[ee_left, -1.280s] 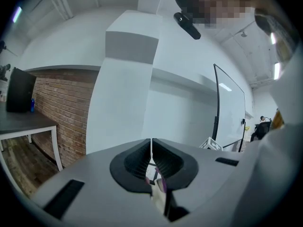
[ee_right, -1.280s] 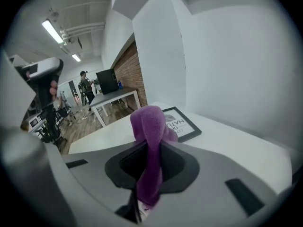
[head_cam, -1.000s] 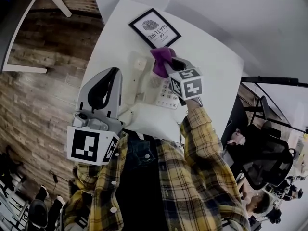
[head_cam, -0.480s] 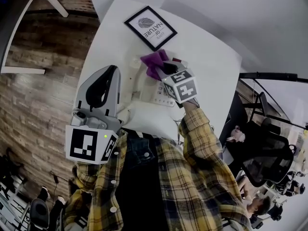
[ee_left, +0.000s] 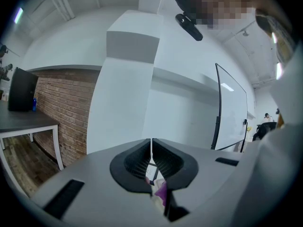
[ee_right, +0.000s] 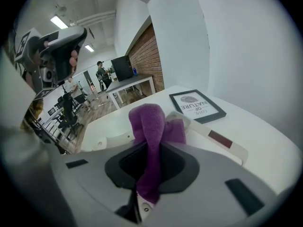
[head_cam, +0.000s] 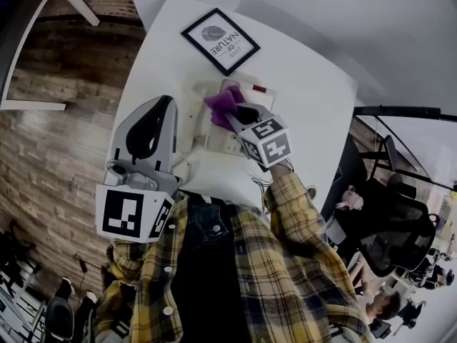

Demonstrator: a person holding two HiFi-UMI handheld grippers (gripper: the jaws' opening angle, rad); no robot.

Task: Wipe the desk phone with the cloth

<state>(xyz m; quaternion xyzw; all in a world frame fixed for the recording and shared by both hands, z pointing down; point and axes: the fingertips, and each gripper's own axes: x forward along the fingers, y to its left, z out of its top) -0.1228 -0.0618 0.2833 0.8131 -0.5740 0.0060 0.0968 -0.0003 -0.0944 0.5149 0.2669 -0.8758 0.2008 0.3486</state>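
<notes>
The white desk phone [head_cam: 202, 128] lies on the white desk [head_cam: 314, 113], and its handset [ee_right: 110, 140] runs along the left side. My right gripper [head_cam: 240, 113] is shut on a purple cloth [head_cam: 223, 103], which hangs folded out of the jaws [ee_right: 150, 126] and rests on the phone's upper part. The phone's far end with a dark red label [ee_right: 220, 139] shows beyond the cloth. My left gripper [head_cam: 153, 126] is held up to the left of the phone, off the desk. Its jaws [ee_left: 151, 161] are shut with nothing between them and point at a white wall.
A black picture frame [head_cam: 220, 41] with print lies on the desk beyond the phone. The desk's left edge drops to a brick-patterned floor [head_cam: 50, 141]. Office chairs [head_cam: 400, 227] stand off to the right. A grey table [ee_right: 128, 84] and people are in the far room.
My right gripper has drawn the cloth across the phone, away from the picture frame and toward the left and the person. The left gripper has stayed put.
</notes>
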